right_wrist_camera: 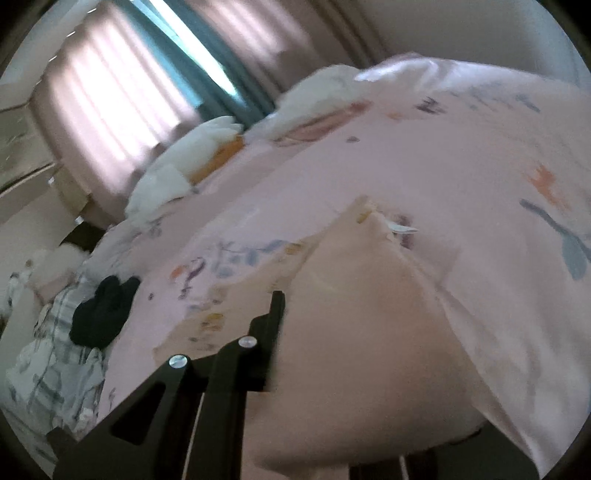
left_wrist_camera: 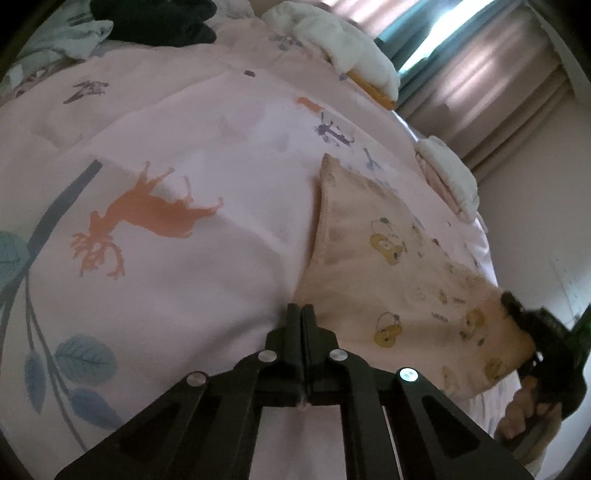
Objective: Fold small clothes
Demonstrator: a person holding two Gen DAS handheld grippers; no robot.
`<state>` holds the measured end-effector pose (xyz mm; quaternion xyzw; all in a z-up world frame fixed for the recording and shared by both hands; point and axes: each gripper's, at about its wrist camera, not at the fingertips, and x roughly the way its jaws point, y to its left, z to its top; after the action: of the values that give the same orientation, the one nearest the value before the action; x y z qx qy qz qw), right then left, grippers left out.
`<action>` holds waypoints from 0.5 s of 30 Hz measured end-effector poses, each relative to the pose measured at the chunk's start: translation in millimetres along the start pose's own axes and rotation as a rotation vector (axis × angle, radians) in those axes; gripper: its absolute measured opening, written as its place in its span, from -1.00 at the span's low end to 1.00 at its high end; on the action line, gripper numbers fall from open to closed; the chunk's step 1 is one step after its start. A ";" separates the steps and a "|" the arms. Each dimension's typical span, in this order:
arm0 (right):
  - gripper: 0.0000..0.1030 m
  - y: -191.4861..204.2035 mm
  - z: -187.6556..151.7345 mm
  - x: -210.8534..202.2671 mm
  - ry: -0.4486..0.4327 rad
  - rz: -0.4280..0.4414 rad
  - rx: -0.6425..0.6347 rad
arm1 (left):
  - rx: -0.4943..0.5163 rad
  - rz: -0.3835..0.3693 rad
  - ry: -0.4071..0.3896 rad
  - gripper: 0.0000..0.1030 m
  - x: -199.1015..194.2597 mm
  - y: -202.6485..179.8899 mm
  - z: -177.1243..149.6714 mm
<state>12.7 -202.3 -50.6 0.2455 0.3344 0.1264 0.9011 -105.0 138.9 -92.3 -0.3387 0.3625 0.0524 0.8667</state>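
Observation:
A small beige garment (left_wrist_camera: 391, 273) with yellow bear prints lies stretched over the pink bed sheet (left_wrist_camera: 184, 147). My left gripper (left_wrist_camera: 301, 314) is shut, its tips at the garment's near edge; whether cloth is pinched between them I cannot tell. My right gripper (left_wrist_camera: 517, 310) shows at the right of the left wrist view, shut on the garment's far end. In the right wrist view the garment (right_wrist_camera: 354, 332) is draped over my right gripper (right_wrist_camera: 291, 302); only its left finger (right_wrist_camera: 275, 314) shows, the other is hidden under cloth.
A dark piece of clothing (left_wrist_camera: 155, 22) lies at the back of the bed, also in the right wrist view (right_wrist_camera: 99, 314). White folded pieces (left_wrist_camera: 354, 55) lie along the bed edge. Curtains (right_wrist_camera: 122, 92) hang behind. A checked cloth (right_wrist_camera: 55, 362) lies at left.

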 end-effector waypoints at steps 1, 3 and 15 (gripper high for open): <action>-0.78 9.3 0.1 1.8 0.003 0.006 -0.029 | -0.006 -0.005 0.006 -0.88 -0.1 1.4 0.6; -0.78 29.2 -1.8 7.7 0.016 0.004 -0.098 | 0.001 -0.009 0.018 -0.88 -0.8 2.0 2.3; -0.78 118.2 -50.5 38.7 0.172 0.204 -0.383 | -0.090 -0.127 0.088 -0.88 -5.7 30.3 5.5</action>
<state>0.4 -68.9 -42.4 0.0907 0.3534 0.2984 0.8820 -116.1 166.3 -102.4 -0.4015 0.3753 -0.0011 0.8355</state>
